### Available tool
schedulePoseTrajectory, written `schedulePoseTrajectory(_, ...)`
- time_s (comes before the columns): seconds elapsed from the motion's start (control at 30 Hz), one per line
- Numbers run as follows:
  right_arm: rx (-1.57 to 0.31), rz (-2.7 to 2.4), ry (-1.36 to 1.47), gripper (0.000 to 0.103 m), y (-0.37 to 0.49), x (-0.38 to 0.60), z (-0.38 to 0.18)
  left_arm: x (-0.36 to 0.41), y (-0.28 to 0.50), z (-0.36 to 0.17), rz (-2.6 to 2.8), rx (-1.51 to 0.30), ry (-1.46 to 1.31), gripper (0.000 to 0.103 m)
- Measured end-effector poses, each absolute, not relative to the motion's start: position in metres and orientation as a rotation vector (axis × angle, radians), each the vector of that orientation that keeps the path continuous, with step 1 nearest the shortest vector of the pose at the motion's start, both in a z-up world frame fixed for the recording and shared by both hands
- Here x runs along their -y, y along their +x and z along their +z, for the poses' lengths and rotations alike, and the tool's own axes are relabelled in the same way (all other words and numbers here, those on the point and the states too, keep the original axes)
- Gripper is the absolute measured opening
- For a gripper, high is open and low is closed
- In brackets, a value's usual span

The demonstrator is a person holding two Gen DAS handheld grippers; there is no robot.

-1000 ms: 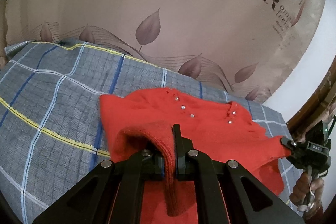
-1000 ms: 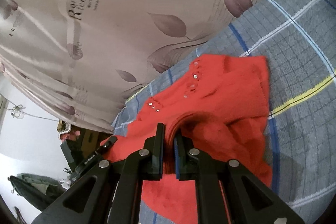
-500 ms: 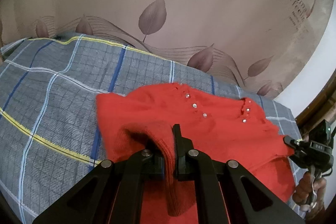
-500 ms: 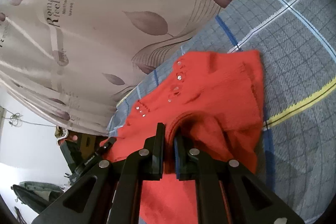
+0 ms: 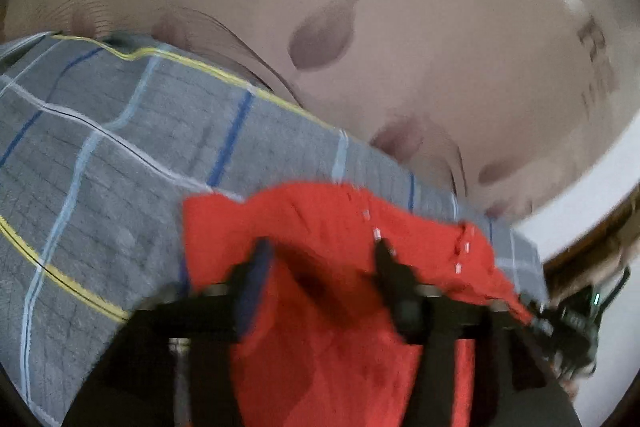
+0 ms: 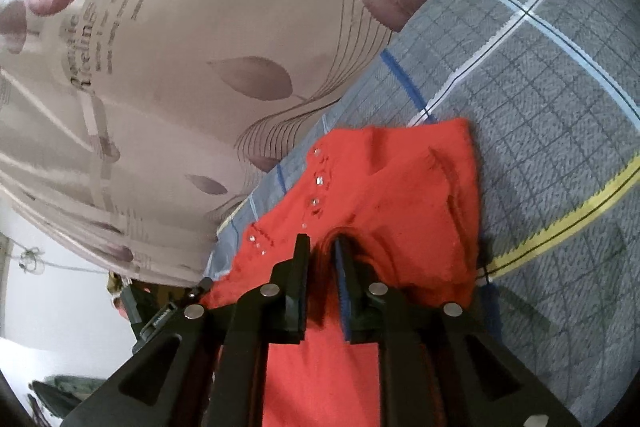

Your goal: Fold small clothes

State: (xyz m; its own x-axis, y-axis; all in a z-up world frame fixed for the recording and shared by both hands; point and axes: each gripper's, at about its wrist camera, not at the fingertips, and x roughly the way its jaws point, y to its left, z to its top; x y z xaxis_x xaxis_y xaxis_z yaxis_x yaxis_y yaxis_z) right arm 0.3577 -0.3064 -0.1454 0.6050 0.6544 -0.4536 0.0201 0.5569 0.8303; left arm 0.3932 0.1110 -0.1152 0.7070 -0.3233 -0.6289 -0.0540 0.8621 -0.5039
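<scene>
Loosely rumpled red knit top (image 6: 400,195) lies on checked woven cloth (image 6: 540,99).

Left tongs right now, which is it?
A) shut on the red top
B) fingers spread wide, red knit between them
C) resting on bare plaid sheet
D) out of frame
B: in the blurred left wrist view the left tongs have their fingers far apart, with the red top lying loose between them on the plaid sheet.
</scene>
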Motion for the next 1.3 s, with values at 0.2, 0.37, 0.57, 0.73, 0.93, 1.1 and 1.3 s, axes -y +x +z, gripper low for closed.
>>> schedulePoseTrajectory(0.2,-0.794,0.420,0.993,0.026,0.346,0.324,-0.147,-0.142,0.394,-0.107,-0.113,-0.731,-0.598,0.068)
schedulePoseTrajectory(0.37,-0.779,0.429,0.997,0.032,0.313,0.335,-0.146,-0.152,0.370,-0.117,-0.095,-0.781,-0.550,0.068)
schedulePoseTrajectory(0.57,-0.802,0.338,0.830,0.037,0.262,0.329,-0.144,-0.146,0.327,-0.142,-0.145,-0.844,-0.491,0.068)
schedulePoseTrajectory(0.73,-0.792,0.135,0.485,0.037,0.225,0.308,-0.134,-0.138,0.293,-0.155,-0.159,-0.798,-0.481,0.068)
schedulePoseTrajectory(0.93,-0.752,0.131,0.405,0.037,0.211,0.296,-0.125,-0.130,0.276,-0.139,-0.215,-0.690,-0.476,0.068)
schedulePoseTrajectory(1.1,-0.697,0.255,0.365,0.037,0.245,0.271,-0.092,-0.111,0.297,-0.105,-0.363,-0.635,-0.457,0.068)
schedulePoseTrajectory(1.3,-0.769,0.365,0.305,0.034,0.334,0.238,-0.092,-0.092,0.361,-0.102,-0.446,-0.685,-0.477,0.068)
